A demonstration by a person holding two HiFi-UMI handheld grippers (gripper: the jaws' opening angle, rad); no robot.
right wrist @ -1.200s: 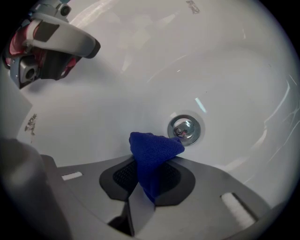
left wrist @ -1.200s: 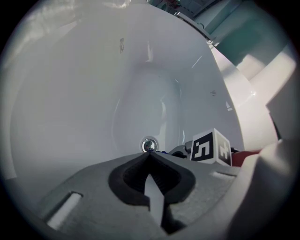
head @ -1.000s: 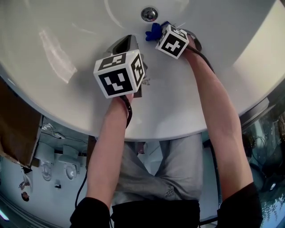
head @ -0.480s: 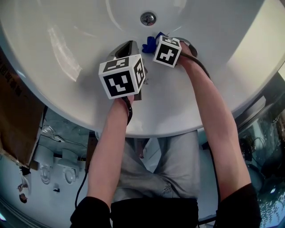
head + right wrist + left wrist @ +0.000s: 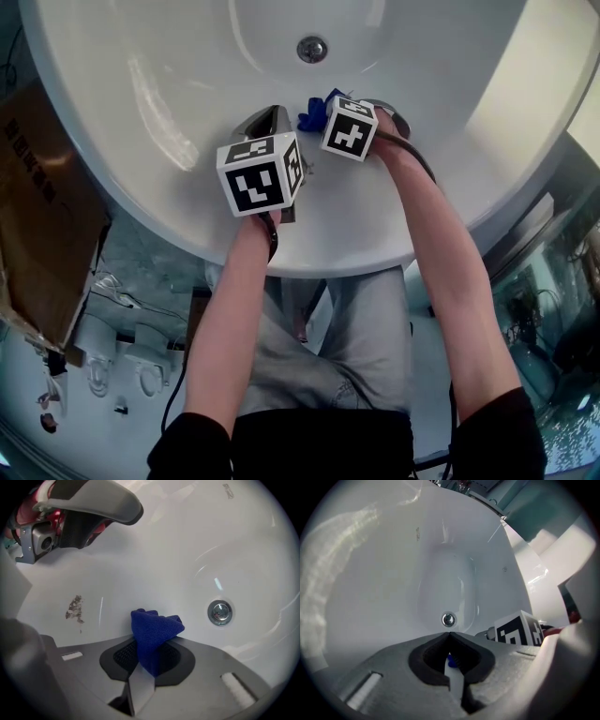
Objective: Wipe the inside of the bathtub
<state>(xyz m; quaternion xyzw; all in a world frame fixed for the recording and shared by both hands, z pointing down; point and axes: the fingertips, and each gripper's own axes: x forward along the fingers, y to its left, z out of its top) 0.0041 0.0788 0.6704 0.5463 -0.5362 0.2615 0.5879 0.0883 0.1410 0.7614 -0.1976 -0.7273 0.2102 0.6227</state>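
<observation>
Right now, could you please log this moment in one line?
right tongs: shut on blue cloth | left tongs: shut | brown smudge: bathtub wall

There is 1 white bathtub (image 5: 141, 112), with 1 round metal drain (image 5: 312, 49) in its bottom and 1 brownish smudge (image 5: 75, 608) on its inner wall. There is 1 blue cloth (image 5: 152, 625). There are 2 claws, the left claw (image 5: 449, 634) and the right claw (image 5: 157, 641). There are 2 marker cubes, 1 on each claw. 1 cardboard box (image 5: 42, 216) sits outside the bathtub's left rim.

bathtub (image 5: 141, 56) white | cloth (image 5: 152, 632) dark blue | drain (image 5: 311, 49) silver | smudge (image 5: 75, 607) brown | cardboard (image 5: 47, 216) brown
</observation>
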